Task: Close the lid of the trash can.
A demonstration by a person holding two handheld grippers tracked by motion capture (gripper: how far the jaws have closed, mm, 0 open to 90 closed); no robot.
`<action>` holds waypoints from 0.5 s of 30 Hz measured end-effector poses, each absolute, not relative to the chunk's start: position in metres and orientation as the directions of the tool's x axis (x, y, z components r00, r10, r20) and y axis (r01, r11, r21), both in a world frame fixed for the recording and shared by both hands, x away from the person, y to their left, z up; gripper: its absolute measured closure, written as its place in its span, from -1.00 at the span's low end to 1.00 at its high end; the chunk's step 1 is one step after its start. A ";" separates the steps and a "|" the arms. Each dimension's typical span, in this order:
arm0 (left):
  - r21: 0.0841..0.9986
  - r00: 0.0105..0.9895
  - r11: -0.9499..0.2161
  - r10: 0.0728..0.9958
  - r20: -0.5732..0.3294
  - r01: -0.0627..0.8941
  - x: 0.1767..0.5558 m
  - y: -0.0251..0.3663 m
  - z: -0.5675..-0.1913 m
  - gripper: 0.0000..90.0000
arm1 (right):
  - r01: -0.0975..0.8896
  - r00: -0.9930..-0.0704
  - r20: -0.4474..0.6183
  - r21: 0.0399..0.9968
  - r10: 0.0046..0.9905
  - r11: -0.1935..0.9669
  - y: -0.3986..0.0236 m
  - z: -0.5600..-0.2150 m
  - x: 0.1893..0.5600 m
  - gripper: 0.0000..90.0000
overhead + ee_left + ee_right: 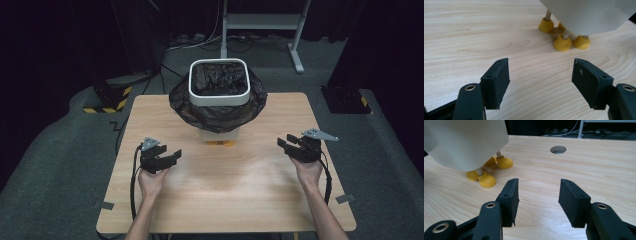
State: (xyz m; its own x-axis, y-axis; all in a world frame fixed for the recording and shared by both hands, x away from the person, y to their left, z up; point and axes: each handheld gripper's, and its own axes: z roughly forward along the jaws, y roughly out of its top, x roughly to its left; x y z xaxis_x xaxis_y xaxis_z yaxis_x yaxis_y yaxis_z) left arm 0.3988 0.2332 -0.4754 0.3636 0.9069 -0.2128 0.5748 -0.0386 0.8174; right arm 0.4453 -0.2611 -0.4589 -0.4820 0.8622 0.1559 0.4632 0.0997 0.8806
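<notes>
**Hovering either side of the bin, both tongs empty**

Looking down from the high view first: a small white bin (219, 82) stands upright at the far middle of the table (230, 200), its squarish mouth facing straight up, its long axis vertical. A black bag (218, 107) lines it and billows out over the rim and down the sides. Yellow feet (220, 143) peek out beneath. The left tongs (176, 154) sit low over the table at the near left, the right tongs (281, 142) at the near right, both angled inward toward the bin and well apart from it. Around the table it's grey carpet, dark curtains, a white metal stand (262, 22) at the back with cables on the floor, and hazard-striped blocks (107, 102) at the left.

Over to the left gripper view: the two black pads stand wide apart, bare pale wood grain between them, nothing held. Ahead and to the right, the bin's white body (586, 15) rises on thin pegs into rounded yellow feet (562, 43).

Now the right gripper view: the pads stand moderately apart, again nothing between them but wood. The bin (466, 140) looms at upper left on its yellow feet (486, 180). A round cable hole (558, 149) is cut in the table farther off, with dark floor and cables beyond the edge.
</notes>
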 end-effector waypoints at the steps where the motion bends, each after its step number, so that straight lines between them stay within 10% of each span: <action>1: 0.817 0.362 -0.038 0.908 -0.213 0.576 0.399 0.234 -0.477 -0.33 | 0.466 -0.480 0.155 0.879 0.863 0.101 -0.261 -0.461 0.446 0.11; 15: 0.802 0.317 -0.036 0.929 -0.194 0.597 0.410 0.235 -0.492 -0.32 | 0.495 -0.464 0.136 0.859 0.875 0.129 -0.256 -0.478 0.454 0.11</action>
